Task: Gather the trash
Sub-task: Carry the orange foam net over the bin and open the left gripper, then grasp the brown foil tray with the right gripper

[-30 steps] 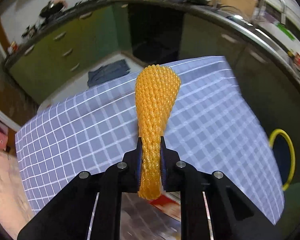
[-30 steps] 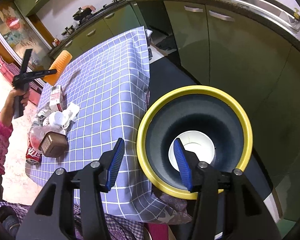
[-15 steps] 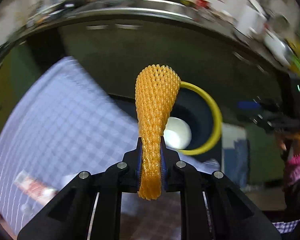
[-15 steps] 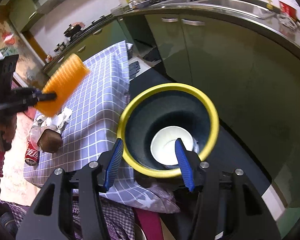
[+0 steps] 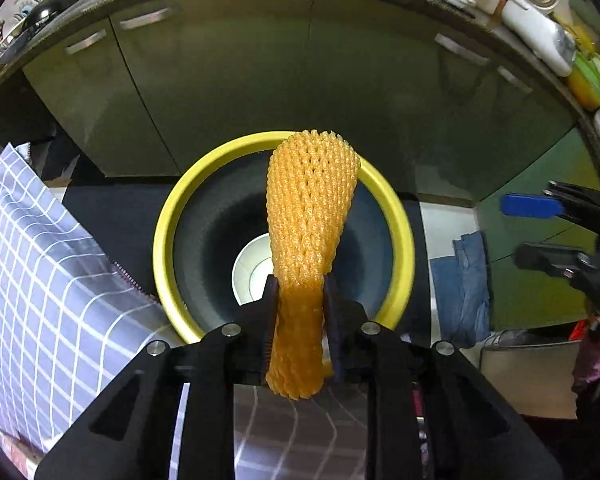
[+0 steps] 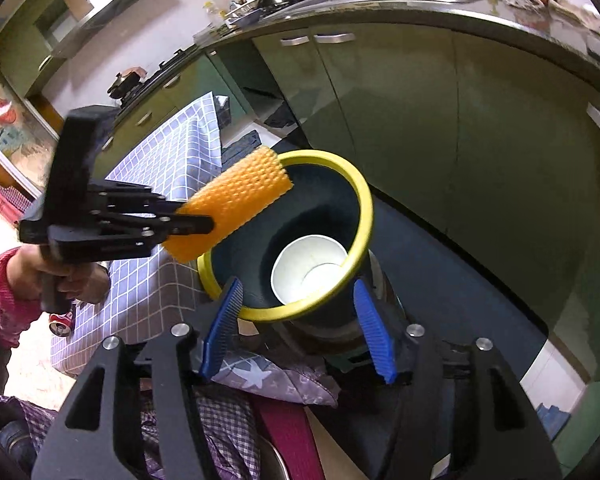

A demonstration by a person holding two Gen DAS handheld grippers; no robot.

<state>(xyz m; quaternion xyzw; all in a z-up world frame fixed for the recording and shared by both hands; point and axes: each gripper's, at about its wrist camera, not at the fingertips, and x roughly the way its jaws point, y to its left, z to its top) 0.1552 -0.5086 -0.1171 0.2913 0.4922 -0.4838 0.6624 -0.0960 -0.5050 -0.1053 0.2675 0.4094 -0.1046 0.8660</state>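
Your left gripper (image 5: 300, 328) holds the orange foam fruit net (image 5: 310, 216) over the mouth of the yellow-rimmed dark bin (image 5: 404, 240); its jaws have just been easing apart, the net's narrow end still between the pads. A white paper cup (image 6: 308, 272) lies in the bin's bottom. Your right gripper (image 6: 298, 328) stands parted and empty, jaws having just widened, beside the checked tablecloth (image 6: 160, 152).
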